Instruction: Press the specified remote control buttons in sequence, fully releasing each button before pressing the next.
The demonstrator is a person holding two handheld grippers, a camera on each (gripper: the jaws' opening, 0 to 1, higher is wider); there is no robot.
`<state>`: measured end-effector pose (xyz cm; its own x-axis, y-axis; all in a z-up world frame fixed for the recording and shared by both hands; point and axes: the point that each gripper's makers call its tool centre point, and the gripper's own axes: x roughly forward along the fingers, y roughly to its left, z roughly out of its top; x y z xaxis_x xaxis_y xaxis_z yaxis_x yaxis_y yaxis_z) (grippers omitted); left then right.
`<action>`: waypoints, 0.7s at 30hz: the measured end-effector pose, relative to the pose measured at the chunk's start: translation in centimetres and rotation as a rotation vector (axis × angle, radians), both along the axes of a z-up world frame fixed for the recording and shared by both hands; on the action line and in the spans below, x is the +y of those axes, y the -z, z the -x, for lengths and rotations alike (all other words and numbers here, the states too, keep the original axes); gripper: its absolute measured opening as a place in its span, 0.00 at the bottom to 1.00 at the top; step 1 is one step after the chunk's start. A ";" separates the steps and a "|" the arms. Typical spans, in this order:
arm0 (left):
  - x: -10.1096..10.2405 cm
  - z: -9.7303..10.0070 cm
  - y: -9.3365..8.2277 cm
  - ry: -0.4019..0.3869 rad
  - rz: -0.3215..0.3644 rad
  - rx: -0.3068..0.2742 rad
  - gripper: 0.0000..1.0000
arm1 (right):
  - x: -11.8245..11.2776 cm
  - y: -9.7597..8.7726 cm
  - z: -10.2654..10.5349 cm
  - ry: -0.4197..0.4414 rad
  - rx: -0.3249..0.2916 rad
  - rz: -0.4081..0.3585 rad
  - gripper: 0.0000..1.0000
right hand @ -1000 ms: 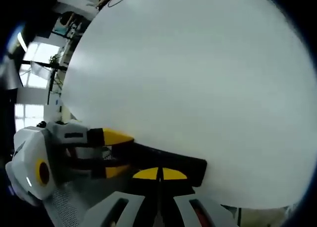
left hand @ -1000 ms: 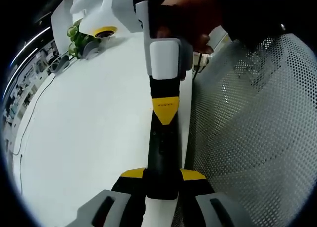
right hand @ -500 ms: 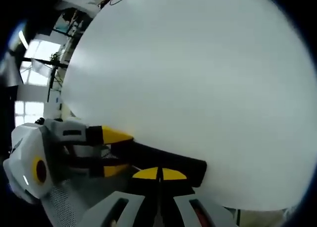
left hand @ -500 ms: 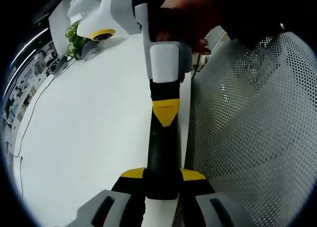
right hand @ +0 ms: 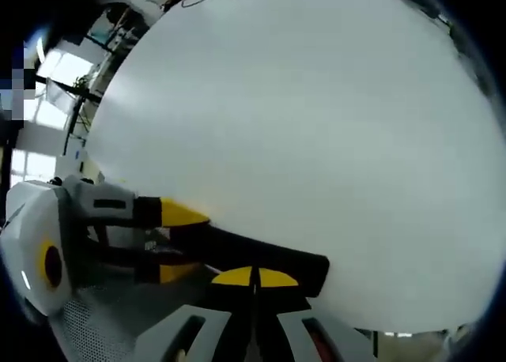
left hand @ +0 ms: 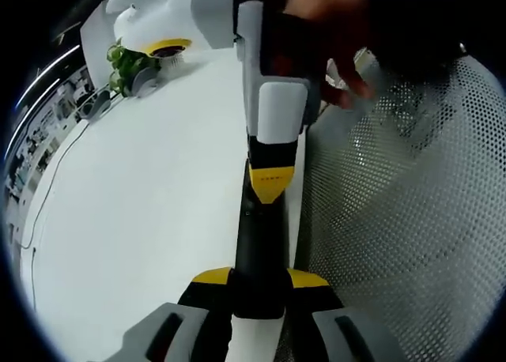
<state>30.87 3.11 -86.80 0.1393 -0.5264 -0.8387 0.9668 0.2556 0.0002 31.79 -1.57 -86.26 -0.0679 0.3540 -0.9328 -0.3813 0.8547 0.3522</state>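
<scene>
While left gripper point(left hand: 259, 287) clamps the black remote point(left hand: 259, 235), buttons hidden, right gripper point(right hand: 254, 279) closed atop it.

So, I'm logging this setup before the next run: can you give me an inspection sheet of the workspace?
Surface: white table, bare where visible.
Job's things: black remote control clamped by left gripper; buttons unreadable.
Clutter: green plant at far table edge.
Grippers: right gripper shut, tip on the remote.
Cables: thin dark cable along table edge.
Surroundings: perforated mesh surface beside table; person's hand.
</scene>
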 end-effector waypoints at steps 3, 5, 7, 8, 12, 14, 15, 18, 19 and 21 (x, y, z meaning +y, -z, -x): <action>0.0 0.0 0.0 -0.004 0.004 0.002 0.25 | -0.1 -0.1 0.1 0.024 -0.021 -0.027 0.00; 0.0 0.0 0.0 -0.005 0.008 0.000 0.25 | -0.1 -0.1 -0.1 0.063 -0.009 -0.060 0.00; 0.0 0.0 0.0 -0.014 0.019 -0.003 0.25 | -0.2 0.0 -0.1 0.101 0.008 -0.074 0.00; 0.0 0.0 0.0 -0.015 0.021 -0.003 0.25 | -0.2 -0.2 0.0 0.117 0.005 -0.089 0.00; 0.0 0.1 0.1 -0.008 0.031 -0.007 0.25 | -0.5 -0.2 0.2 0.163 0.024 -0.108 0.00; 0.0 0.1 0.0 -0.011 0.037 -0.009 0.25 | -1.0 -0.2 0.4 0.171 0.033 -0.100 0.00; 0.0 0.1 0.1 -0.011 0.037 -0.010 0.25 | -1.1 -0.2 0.4 0.182 0.037 -0.096 0.00; 0.0 0.2 0.0 -0.008 0.036 -0.008 0.25 | -1.3 -0.2 0.7 0.191 0.042 -0.091 0.00; 0.0 0.2 0.0 -0.005 0.030 -0.007 0.25 | -1.4 -0.2 0.7 0.190 0.046 -0.086 0.00; 0.0 0.3 0.0 0.001 0.018 -0.010 0.25 | -1.4 -0.2 0.8 0.175 0.051 -0.069 0.00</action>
<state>30.58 3.10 -86.79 0.1477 -0.5419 -0.8274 0.9669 0.2552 0.0054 30.96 -2.96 -86.03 -0.0459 0.4278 -0.9027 -0.2093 0.8795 0.4274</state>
